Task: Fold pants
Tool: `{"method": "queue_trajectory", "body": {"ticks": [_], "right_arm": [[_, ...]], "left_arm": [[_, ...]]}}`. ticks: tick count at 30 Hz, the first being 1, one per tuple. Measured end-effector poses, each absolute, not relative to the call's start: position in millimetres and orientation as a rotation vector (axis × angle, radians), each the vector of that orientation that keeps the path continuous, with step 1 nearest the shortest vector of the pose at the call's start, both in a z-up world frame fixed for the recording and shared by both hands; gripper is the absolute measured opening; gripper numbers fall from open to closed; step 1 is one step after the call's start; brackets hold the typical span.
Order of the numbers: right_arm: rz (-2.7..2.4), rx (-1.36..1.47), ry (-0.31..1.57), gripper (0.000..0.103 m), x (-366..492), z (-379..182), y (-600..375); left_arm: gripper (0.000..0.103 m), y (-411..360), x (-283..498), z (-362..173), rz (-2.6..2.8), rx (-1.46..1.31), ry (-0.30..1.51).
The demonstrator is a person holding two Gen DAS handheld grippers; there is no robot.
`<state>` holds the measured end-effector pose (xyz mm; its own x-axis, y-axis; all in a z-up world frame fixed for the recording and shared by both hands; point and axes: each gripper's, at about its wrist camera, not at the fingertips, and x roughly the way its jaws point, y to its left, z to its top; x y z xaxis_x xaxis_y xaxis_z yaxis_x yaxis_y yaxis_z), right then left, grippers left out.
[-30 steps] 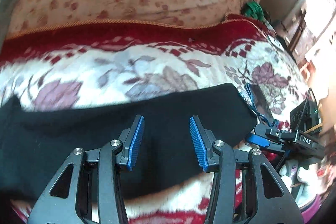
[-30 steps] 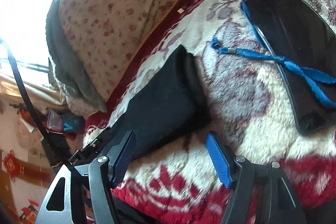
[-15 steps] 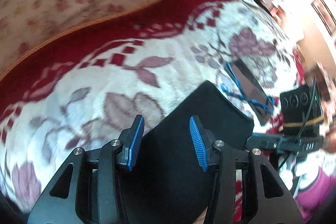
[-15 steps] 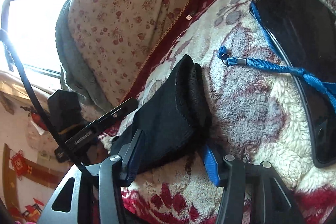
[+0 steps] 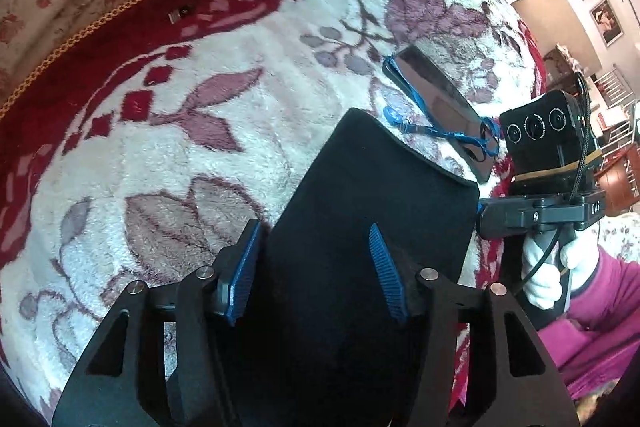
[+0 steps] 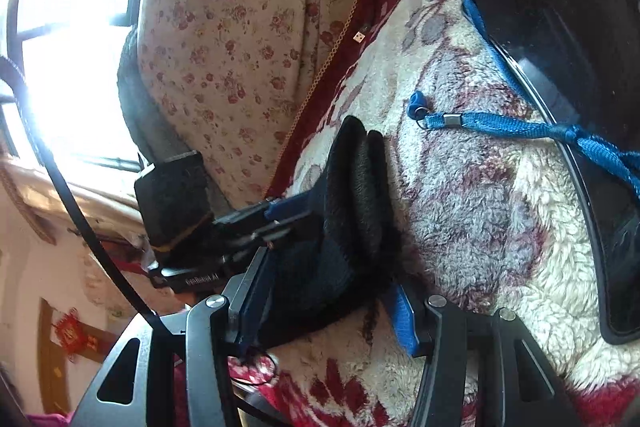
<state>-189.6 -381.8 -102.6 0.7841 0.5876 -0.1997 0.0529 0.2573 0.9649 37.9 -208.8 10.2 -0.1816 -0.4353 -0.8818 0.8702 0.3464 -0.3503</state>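
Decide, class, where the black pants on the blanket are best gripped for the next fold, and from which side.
Grip the black pants at the thick stacked end nearest the phone, coming in low from the near edge. The layers bunch there into a raised ridge that jaws can straddle, as the right gripper does now; elsewhere the cloth lies flat on the blanket.

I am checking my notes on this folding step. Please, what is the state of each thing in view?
Pants: folded, lying on the blanket.
Phone: flat, screen dark, lanyard across it.
Left gripper: open above the pants, jaws have just been opening, nothing clamped.
Right gripper: shut on the pants' end, jaws have just been closing.
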Motion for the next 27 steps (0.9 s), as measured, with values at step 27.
{"method": "queue_trajectory", "body": {"ticks": [27], "right_arm": [[0.68,1.097,0.465,0.01,-170.0,6.8,-319.2]], "left_arm": [[0.015,-100.1,28.1,112.0,-1.189,0.16,0.93]]}}
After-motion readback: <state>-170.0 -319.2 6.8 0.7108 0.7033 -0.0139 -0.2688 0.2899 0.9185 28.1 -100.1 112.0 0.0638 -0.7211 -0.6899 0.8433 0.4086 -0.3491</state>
